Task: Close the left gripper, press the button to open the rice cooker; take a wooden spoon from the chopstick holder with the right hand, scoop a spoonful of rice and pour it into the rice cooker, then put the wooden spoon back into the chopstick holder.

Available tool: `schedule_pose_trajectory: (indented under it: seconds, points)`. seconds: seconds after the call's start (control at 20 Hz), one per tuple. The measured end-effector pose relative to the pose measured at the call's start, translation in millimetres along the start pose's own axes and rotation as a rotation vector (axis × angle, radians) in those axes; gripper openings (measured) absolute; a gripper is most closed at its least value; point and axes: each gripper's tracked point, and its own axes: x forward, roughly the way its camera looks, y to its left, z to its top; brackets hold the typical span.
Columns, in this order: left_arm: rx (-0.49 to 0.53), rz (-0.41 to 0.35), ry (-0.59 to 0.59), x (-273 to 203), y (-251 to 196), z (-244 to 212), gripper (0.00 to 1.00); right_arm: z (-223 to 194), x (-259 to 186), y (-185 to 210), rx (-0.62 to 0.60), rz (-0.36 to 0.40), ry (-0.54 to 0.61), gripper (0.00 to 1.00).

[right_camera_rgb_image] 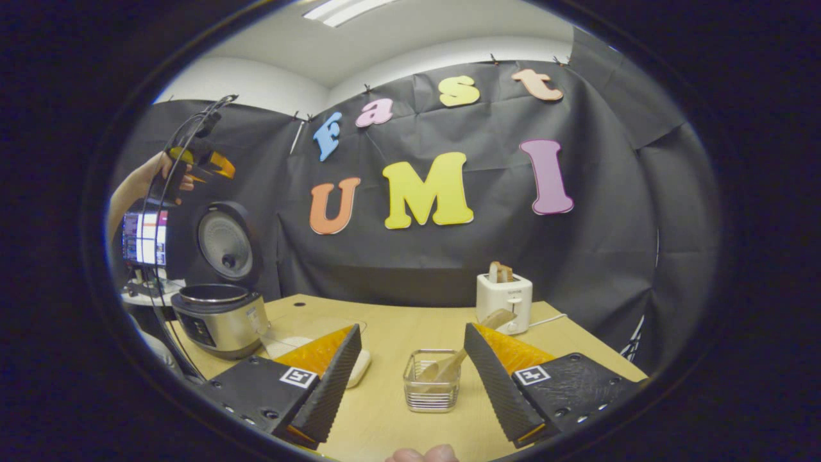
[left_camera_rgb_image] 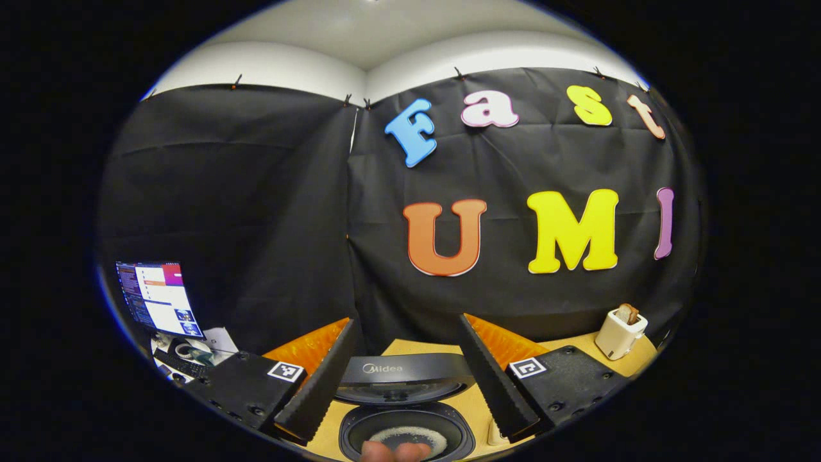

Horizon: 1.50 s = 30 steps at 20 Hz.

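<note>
Rice cooker (right_camera_rgb_image: 218, 314): stands on the counter (right_camera_rgb_image: 385, 398), the landmark for every entry below. Lid (right_camera_rgb_image: 224, 244) up and tilted back, inner pot rim exposed. Seen from above in the left gripper view, the pot (left_camera_rgb_image: 407, 436) already has a pale layer at its bottom; whether that is rice I cannot tell.

Left tool (left_camera_rgb_image: 407, 385): hovers directly above the cooker's open pot, fingers spread wide, nothing between them. In the right gripper view it (right_camera_rgb_image: 205, 163) is raised above the lid, held by a hand.

Right tool (right_camera_rgb_image: 410, 378): low over the counter, well to the right of the cooker, fingers wide apart and empty, aimed at the chopstick holder.

Chopstick holder (right_camera_rgb_image: 431, 382): clear square container with a wire base, to the right of the cooker, between the right tool's fingers in view but not touched.

Wooden spoon (right_camera_rgb_image: 471, 340): leans in the holder, its end sticking up and away from the cooker.

Rice dish (right_camera_rgb_image: 301, 343): clear container of white grain just right of the cooker, partly hidden by a finger.

Toaster (right_camera_rgb_image: 503, 301): farther right and back, not part of the task.

Progress, as judged: opening appears done. Still to do: grasp spoon, scoop, pour, return spoon.
</note>
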Motion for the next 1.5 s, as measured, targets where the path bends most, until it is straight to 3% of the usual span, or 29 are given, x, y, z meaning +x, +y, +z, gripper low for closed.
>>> schedule_pose_trajectory:
  seconds: [0.05,0.1,0.15,0.3,0.45,0.5,0.55,0.6,0.75,0.8,0.9,0.95,1.5]
  points:
    - [-0.015,0.002,0.038,12.4,2.4,-7.1,1.00,-1.9,-0.2,2.1,-0.004,-0.001,0.001,0.92]
    - [-0.016,0.014,0.056,22.0,8.6,-8.7,1.00,-4.7,0.2,3.7,-0.006,0.003,0.006,0.95]
    - [-0.022,0.023,0.079,29.4,10.9,-12.3,1.00,-6.3,0.1,4.2,-0.007,0.004,0.011,0.91]
    - [-0.030,0.047,0.158,42.8,17.6,-28.9,1.00,1.6,0.4,-3.4,-0.022,-0.018,-0.010,0.96]
    - [-0.021,0.062,0.173,41.6,22.1,-35.9,1.00,7.2,0.1,-4.4,-0.025,-0.030,-0.038,0.99]
    - [-0.018,0.060,0.177,39.5,22.4,-37.6,1.00,7.6,0.0,-1.1,-0.024,-0.025,-0.041,0.95]
    - [-0.012,0.056,0.162,38.6,21.5,-36.3,0.96,6.6,0.0,2.5,-0.024,-0.018,-0.036,0.95]
    - [-0.015,0.054,0.169,33.7,20.0,-40.2,1.00,5.9,-1.2,6.7,-0.028,-0.008,-0.034,0.95]
    - [-0.004,0.051,0.147,13.2,17.0,-48.1,0.96,6.8,-6.4,14.1,-0.042,0.004,-0.037,0.92]
    - [-0.007,0.054,0.131,5.6,16.0,-52.8,1.00,7.2,-9.9,16.9,-0.043,0.012,-0.036,0.92]
    - [-0.014,0.059,0.118,-14.0,12.4,-65.9,1.00,11.2,-18.6,17.8,-0.041,0.016,-0.049,0.99]
    - [-0.010,0.063,0.110,-23.0,10.3,-72.0,1.00,12.6,-22.8,16.8,-0.041,0.014,-0.055,0.94]
    - [-0.024,0.092,0.052,-91.7,-4.8,-176.2,1.00,1.7,-55.3,22.1,-0.077,0.008,-0.070,0.95]
